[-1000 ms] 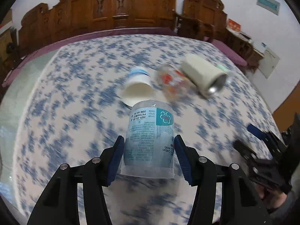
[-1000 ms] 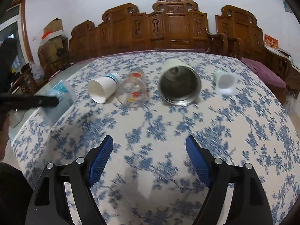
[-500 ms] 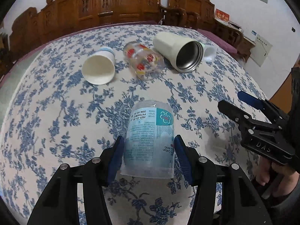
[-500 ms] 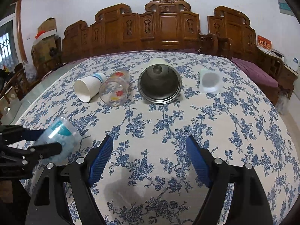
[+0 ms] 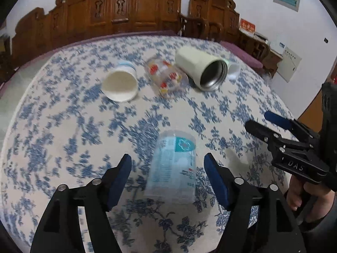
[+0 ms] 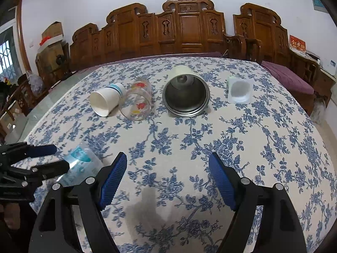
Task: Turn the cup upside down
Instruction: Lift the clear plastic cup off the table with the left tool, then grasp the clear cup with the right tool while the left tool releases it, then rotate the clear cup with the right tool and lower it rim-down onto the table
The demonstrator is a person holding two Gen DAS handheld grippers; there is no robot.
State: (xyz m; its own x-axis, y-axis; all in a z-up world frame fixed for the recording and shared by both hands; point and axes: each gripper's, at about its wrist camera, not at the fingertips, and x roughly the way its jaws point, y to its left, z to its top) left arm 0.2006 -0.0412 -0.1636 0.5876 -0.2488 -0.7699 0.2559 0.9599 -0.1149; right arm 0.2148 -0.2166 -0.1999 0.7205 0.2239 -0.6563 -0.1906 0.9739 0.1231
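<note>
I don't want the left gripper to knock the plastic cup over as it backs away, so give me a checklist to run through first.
1. Left gripper open: ok, both pads stand apart from the clear plastic cup.
2. Cup upside down: ok, wide rim toward the floral tablecloth, closed end up.
3. Rim flat on the cloth: cannot tell, the cup is blurred.
4. Right gripper out of the way: ok, open, empty, off to the cup's side.
5. Neighbours apart from the cup: ok, the paper cup, patterned glass and steel tumbler lie farther back.
</note>
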